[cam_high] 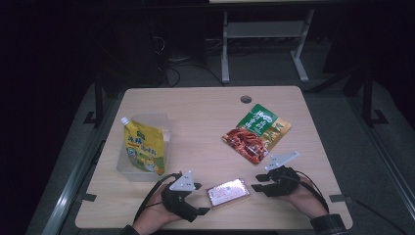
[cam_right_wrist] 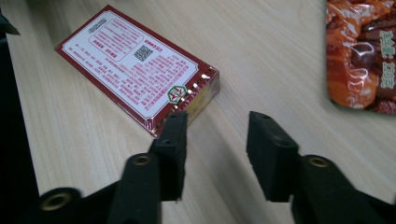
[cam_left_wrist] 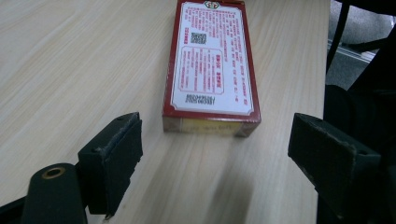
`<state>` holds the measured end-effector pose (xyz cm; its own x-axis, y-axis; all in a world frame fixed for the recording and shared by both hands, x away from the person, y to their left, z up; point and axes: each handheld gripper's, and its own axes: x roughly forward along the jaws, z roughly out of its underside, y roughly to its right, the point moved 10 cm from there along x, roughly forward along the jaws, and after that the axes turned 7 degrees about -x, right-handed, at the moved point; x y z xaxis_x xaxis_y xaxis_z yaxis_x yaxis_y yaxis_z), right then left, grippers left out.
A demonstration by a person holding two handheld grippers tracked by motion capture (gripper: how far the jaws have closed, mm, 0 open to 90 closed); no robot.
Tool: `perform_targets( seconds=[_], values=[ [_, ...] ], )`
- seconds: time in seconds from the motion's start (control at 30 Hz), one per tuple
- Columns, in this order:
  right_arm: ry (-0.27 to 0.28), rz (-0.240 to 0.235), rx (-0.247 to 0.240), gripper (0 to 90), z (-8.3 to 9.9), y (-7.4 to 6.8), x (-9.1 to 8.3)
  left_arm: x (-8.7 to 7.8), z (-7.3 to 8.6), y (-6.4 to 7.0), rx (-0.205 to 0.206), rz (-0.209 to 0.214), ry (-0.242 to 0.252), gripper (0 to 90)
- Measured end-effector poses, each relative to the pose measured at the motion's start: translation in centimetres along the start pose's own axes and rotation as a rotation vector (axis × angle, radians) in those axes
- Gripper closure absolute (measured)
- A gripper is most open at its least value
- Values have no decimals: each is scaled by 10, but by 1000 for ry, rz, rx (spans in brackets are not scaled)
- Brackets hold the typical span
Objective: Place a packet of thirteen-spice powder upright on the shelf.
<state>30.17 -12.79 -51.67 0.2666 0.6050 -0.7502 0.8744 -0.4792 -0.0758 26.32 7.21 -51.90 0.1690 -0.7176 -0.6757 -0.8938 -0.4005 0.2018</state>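
Observation:
A flat red-and-white box [cam_high: 228,193] [cam_left_wrist: 211,65] [cam_right_wrist: 140,67] lies on the wooden table near its front edge, between both grippers. My left gripper [cam_high: 199,198] [cam_left_wrist: 219,154] sits just left of the box, open wide, its jaws short of the box's near end. My right gripper [cam_high: 257,184] [cam_right_wrist: 217,149] is open just right of the box; its left jaw stands close to the box's corner, with nothing between the jaws.
A yellow spouted pouch [cam_high: 143,147] rests in a shallow clear tray [cam_high: 126,169] at the left. A green-and-red food packet [cam_high: 256,132] [cam_right_wrist: 362,51] lies right of centre. A cable hole [cam_high: 245,99] is near the table's far edge.

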Motion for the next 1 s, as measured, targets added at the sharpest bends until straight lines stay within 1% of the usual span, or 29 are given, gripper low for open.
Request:
perform_targets(
  seconds=[0.1,0.13,0.17,0.23,0.27,0.33,0.4,0.47,0.57,0.6,0.67,0.7,0.73,0.77,0.8,0.87,0.9,0.97,1.0],
  values=[
    [1,16,10,484,4,-1,-3,8,-3,-2,5,-1,-4,171],
    [5,20,4,471,6,-1,-3,11,-3,-3,11,3,-11,174],
    [4,24,17,462,7,-2,-5,14,-5,-4,7,3,-6,175],
    [11,30,15,450,9,-2,-7,19,-6,-2,1,10,-6,179],
    [15,34,19,441,10,-2,-7,21,-6,-3,6,10,-10,186],
    [13,35,20,436,12,-2,-9,23,-6,-1,1,14,-12,194],
    [16,39,16,426,13,-2,-9,25,-5,-1,8,12,-23,205],
    [19,43,23,423,13,-2,-10,27,-4,-1,13,10,-31,217],
    [25,47,17,421,12,-1,-9,29,-4,-1,10,10,-29,226],
    [26,49,15,421,12,0,-10,30,-3,-2,13,8,-34,252],
    [24,51,18,421,12,-1,-10,30,-3,-1,16,18,-35,287],
    [26,54,18,421,12,0,-10,29,-3,-1,26,11,-36,300],
    [31,57,12,421,11,1,-11,29,-3,-1,27,8,-38,303],
    [29,57,20,421,11,0,-11,29,-3,-1,28,9,-42,305],
    [37,62,17,422,10,1,-12,29,-3,-1,30,7,-40,307],
    [57,63,20,433,7,1,-13,28,-4,0,42,-1,-43,311],
    [66,62,24,457,5,0,-14,27,-4,0,53,-2,-50,313],
    [76,52,23,525,2,-2,-14,24,-6,1,47,1,-40,316],
    [77,55,14,575,1,-2,-13,22,-7,1,50,4,-42,316]
  ],
)
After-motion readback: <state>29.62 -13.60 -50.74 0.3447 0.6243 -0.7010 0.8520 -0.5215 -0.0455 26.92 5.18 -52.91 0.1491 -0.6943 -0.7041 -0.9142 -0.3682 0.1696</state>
